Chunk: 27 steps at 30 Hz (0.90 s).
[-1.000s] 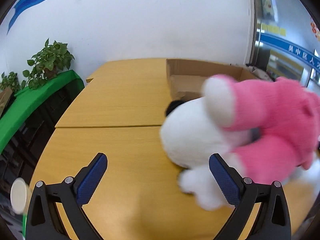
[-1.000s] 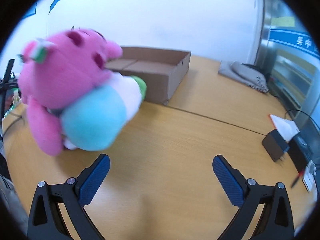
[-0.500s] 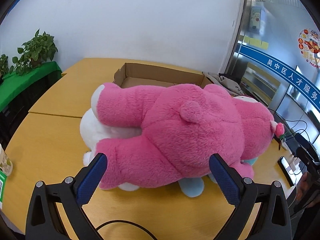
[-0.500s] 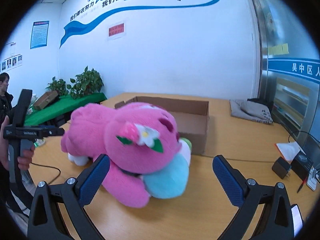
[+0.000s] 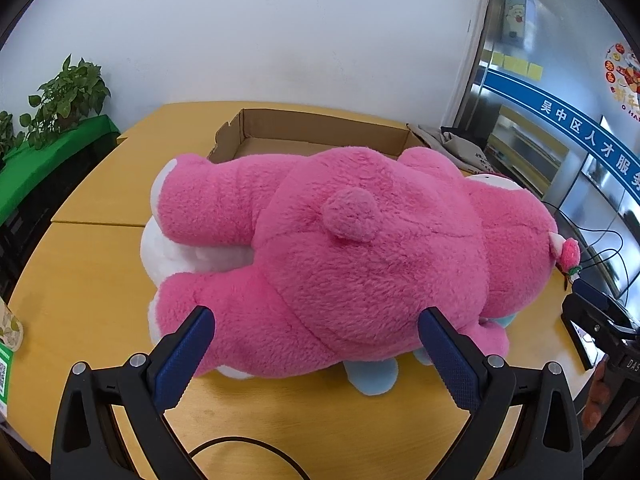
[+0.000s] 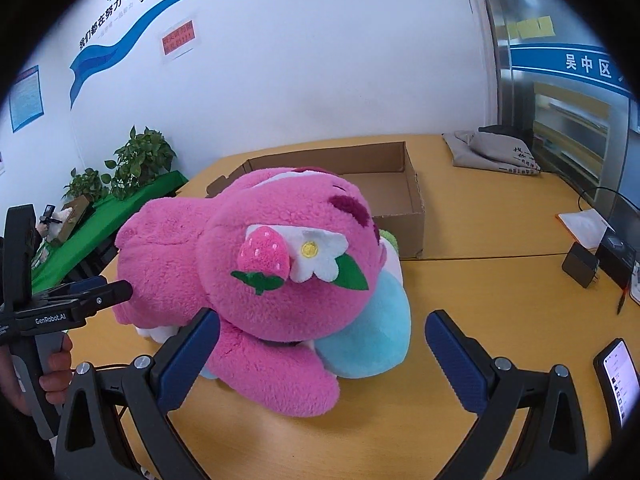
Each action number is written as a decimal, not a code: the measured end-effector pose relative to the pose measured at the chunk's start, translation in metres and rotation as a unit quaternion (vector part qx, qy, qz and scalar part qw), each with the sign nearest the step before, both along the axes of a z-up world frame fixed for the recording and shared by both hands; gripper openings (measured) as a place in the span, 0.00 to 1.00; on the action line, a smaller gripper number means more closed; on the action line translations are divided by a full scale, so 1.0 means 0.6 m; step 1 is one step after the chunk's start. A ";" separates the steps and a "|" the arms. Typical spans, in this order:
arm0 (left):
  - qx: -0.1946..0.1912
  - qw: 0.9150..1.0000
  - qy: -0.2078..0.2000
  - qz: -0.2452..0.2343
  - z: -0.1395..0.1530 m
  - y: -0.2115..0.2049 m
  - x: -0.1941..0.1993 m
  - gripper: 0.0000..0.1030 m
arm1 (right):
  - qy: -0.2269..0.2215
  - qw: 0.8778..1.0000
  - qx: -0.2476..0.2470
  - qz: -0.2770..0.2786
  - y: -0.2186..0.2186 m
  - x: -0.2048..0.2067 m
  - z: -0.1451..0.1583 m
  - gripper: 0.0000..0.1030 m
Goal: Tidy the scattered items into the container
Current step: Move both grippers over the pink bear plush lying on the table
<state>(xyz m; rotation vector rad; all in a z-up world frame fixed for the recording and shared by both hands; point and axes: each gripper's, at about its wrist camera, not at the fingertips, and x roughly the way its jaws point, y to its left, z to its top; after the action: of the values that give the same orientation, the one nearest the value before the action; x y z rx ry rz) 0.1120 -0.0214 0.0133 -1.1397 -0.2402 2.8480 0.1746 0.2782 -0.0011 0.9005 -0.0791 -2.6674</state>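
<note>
Left gripper [image 5: 316, 344]: jaws were spread wide, nothing held; the blue pads were set to either side of the rump of the pink plush bear [image 5: 360, 264], whether touching it could not be told. Right gripper [image 6: 322, 344]: likewise wide open and empty, its left pad close against the bear's head, its right pad clear over bare table.

In the left wrist view the bear was seen lying face down at the centre of the yellow wooden table [image 5: 100, 256], heaped on a white plush [image 5: 176, 248] and a light-blue plush [image 5: 372, 376]. The cardboard box [image 5: 320, 136] was noted at 12 o'clock, just behind the heap, open-topped and apparently empty. A potted plant [image 5: 68, 96] on a green cloth was recorded at 10 o'clock. Chinese characters were read at 3 o'clock on a blue band: "吴中区人才服". At 4 o'clock the other gripper was glimpsed; the lettering "DAS" was legible on it.

In the right wrist view a strawberry and white flower patch [image 6: 296, 256] was observed on the bear's head. At 9 o'clock the left gripper was seen in a hand [image 6: 52, 372]; "GenRobot.AI" was printed on it. Wall slogans "奔跑" and "我们都在努力" were read at 11 o'clock. A grey cloth bag [image 6: 496, 152] lay at 2 o'clock, a lit phone [image 6: 618, 384] at 4 o'clock.
</note>
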 end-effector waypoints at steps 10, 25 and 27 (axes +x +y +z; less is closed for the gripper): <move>-0.006 1.000 -0.001 0.001 -0.003 0.000 -0.005 1.00 | -0.008 1.000 0.014 -0.012 -0.006 -0.004 -0.009 1.00; 0.015 1.000 -0.004 -0.007 0.002 -0.011 -0.011 1.00 | -0.011 1.000 0.022 -0.008 -0.013 -0.009 -0.011 1.00; 0.018 1.000 -0.005 -0.007 0.001 -0.012 -0.011 1.00 | -0.009 1.000 0.026 -0.011 -0.013 -0.008 -0.012 1.00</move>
<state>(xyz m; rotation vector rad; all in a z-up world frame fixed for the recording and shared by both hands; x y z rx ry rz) 0.1055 -0.0285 0.0142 -1.1437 -0.2808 2.8144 0.1695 0.2704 -0.0081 0.9467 -0.0244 -2.6939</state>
